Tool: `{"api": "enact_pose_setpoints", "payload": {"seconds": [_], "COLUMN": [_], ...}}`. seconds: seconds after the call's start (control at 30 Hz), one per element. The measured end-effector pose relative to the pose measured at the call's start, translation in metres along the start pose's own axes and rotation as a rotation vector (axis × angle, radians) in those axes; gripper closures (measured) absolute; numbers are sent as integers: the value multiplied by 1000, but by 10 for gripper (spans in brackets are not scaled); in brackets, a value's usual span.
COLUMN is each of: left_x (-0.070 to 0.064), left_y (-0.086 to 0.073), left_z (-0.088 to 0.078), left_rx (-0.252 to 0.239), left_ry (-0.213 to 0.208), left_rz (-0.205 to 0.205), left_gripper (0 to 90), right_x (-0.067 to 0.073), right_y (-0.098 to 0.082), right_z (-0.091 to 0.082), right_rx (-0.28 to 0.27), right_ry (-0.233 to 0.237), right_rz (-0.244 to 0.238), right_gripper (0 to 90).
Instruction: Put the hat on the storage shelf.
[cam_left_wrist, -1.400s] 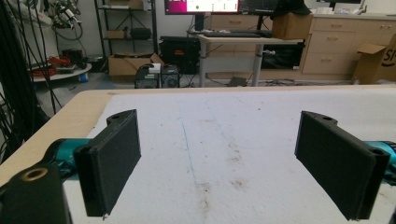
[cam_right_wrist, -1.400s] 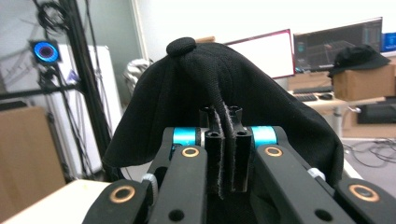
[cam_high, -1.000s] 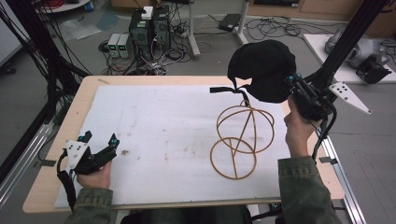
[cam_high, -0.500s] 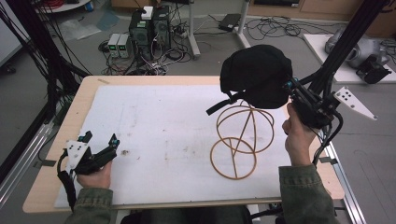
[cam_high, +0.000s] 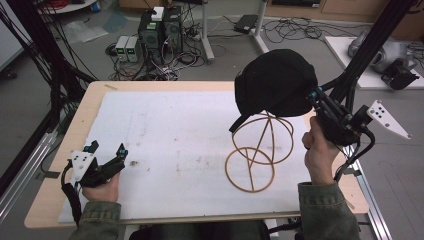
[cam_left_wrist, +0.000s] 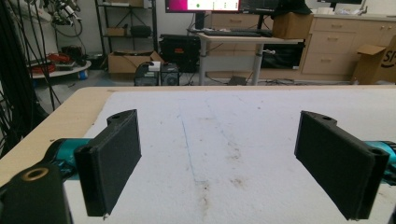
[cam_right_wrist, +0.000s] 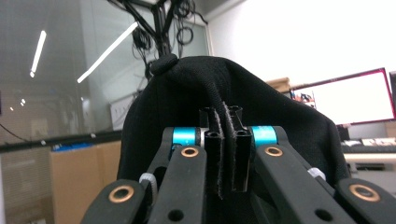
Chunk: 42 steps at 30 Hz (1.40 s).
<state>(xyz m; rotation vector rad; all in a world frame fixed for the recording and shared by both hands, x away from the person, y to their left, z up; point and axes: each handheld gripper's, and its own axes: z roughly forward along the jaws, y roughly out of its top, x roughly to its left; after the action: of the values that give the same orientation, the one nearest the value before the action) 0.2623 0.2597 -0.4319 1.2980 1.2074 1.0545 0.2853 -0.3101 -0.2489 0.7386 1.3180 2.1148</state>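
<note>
A black cap (cam_high: 274, 82) hangs in the air just above a tan wire stand (cam_high: 256, 150) with a round ring base and a globe-shaped top. My right gripper (cam_high: 316, 96) is shut on the cap's rear edge, right of the stand. In the right gripper view the black jaws pinch a fold of the cap's fabric (cam_right_wrist: 225, 135), and the cap (cam_right_wrist: 196, 102) bulges beyond them. My left gripper (cam_high: 114, 156) rests low at the table's front left, open, with its pads (cam_left_wrist: 114, 158) wide apart and nothing between them.
A white mat (cam_high: 175, 145) covers most of the wooden table (cam_high: 65, 145). Black frame poles (cam_high: 365, 50) rise at the right and left. Computers and cables (cam_high: 160, 35) lie on the floor behind the table.
My right gripper has carried the cap leftward, from right of the stand to over its top. The left gripper has stayed put.
</note>
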Motion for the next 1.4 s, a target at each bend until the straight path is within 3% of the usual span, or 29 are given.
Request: {"api": "enact_pose_setpoints", "payload": {"seconds": [0.13, 0.53, 0.83, 1.0, 1.23, 1.3, 1.4], "left_x": [0, -1, 0, 0, 0, 0, 0], "left_y": [0, 0, -1, 0, 0, 0, 0], "left_z": [0, 0, 0, 0, 0, 0, 0], "left_rx": [1, 1, 2, 3, 4, 3, 2], "left_ry": [-2, -4, -5, -4, -6, -7, -5], "left_rz": [1, 0, -6, -12, -9, -10, -14], "left_gripper": [147, 148, 150, 150, 150, 150, 150], "right_x": [2, 9, 16, 19, 16, 15, 13], "right_y": [2, 0, 6, 9, -6, -8, -18], "right_z": [-1, -14, -23, -30, -30, -30, -29], "right_rx": [-25, -12, 37, 20, 118, 124, 180], "right_ry": [26, 52, 66, 82, 33, 33, 25], "right_rz": [14, 39, 58, 85, 85, 95, 99], "right_gripper": [879, 875, 875, 876, 875, 875, 875]}}
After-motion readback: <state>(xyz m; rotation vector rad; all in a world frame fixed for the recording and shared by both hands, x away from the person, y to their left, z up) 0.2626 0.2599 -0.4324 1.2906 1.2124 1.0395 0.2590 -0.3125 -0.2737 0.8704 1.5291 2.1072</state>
